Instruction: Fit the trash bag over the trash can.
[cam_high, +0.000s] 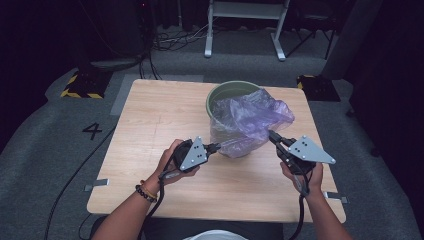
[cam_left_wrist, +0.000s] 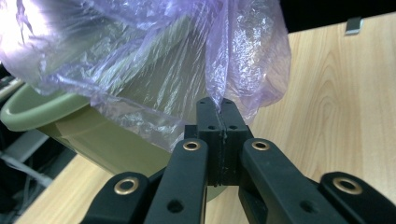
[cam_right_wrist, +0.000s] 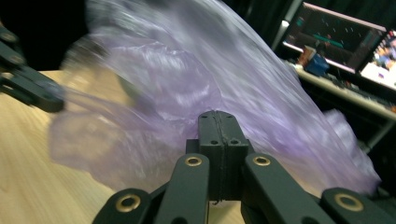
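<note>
A thin purple plastic bag is draped over a green bin that stands on the wooden table. My left gripper is at the bag's lower left. In the left gripper view, the left gripper is shut on a fold of the bag, with the bin's rim behind it. My right gripper touches the bag's right edge. In the blurred right gripper view, the right gripper is shut with the bag's film at its tips. The left gripper shows there too.
The bin stands near the table's far edge; bare wood lies to its left and front. A white desk frame, cables and a yellow-black striped base are on the floor beyond. Monitors sit on a side desk.
</note>
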